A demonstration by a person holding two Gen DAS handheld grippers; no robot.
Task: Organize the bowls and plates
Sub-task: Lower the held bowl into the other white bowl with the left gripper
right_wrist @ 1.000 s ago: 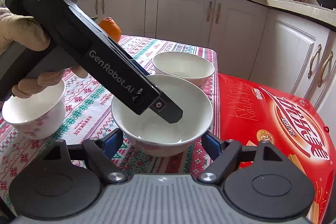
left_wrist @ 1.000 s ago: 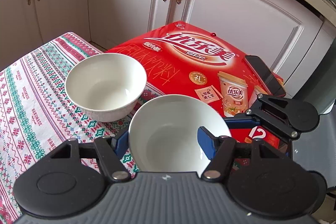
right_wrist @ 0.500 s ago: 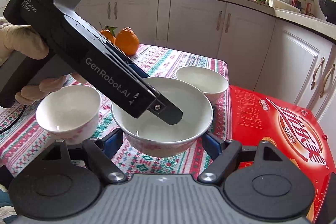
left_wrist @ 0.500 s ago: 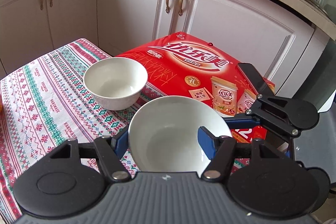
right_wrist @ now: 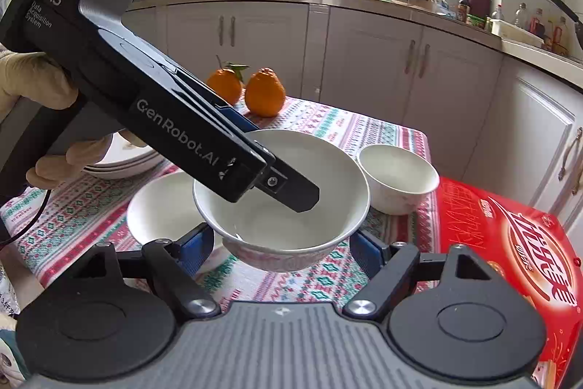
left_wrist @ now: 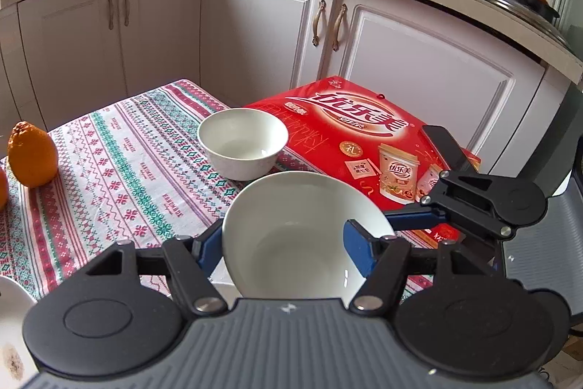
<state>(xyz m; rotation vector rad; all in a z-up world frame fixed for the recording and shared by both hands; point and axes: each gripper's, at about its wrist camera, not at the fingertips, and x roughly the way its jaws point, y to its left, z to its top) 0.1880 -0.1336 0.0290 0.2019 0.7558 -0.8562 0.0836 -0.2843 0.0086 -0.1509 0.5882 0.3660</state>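
My left gripper is shut on the rim of a white bowl and holds it above the table; one finger reaches inside the bowl, seen in the right wrist view. My right gripper is open, its blue pads either side of and below that bowl, not touching it. A second white bowl stands on the patterned tablecloth. A third white bowl sits on the cloth under and left of the lifted one. Stacked white plates lie behind the left gripper's body.
A red drinks box lies at the table's right edge with a black phone on it. Two oranges stand at the table's far end. White kitchen cabinets ring the table.
The left gripper has lifted the bowl higher and drawn it back from the second bowl. The third bowl now lies partly under the lifted one. The right gripper has risen too, still open.
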